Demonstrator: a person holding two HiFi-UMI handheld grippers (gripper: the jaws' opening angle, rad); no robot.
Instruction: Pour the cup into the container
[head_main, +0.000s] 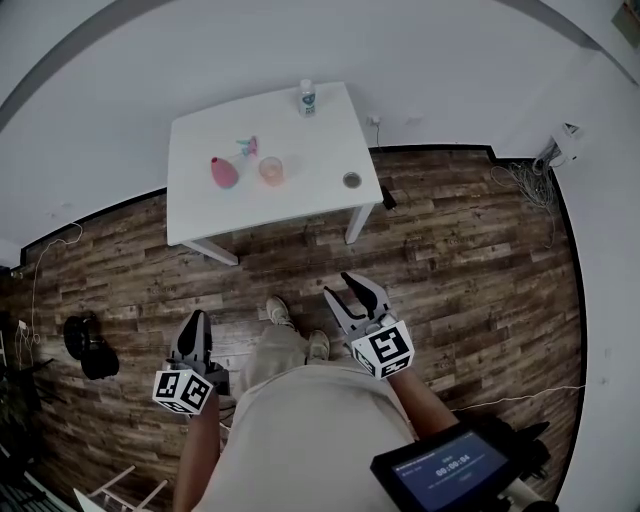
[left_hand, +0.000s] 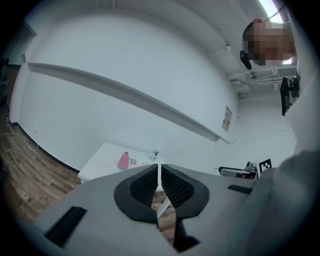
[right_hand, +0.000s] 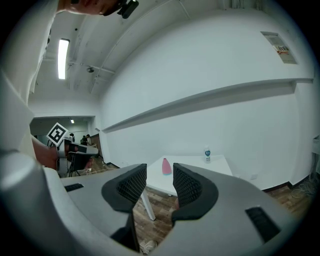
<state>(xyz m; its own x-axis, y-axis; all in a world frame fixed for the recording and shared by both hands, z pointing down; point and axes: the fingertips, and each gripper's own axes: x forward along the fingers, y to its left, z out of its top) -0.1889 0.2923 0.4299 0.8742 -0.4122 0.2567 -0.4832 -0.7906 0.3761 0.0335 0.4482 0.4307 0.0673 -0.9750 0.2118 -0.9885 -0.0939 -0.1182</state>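
Left gripper (head_main: 195, 320) low at person's left side, pointing forward, slightly downward; jaws pressed almost together, nothing between. Right gripper (head_main: 340, 285) level with it at right side, same tilt; jaws narrowly apart, empty.

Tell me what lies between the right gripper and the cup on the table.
Head view: from right gripper to cup, only bare wood floor and white tabletop.

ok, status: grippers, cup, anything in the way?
Left gripper shut, right gripper slightly open, both empty. Cup on table, untouched. Nothing blocking approach.
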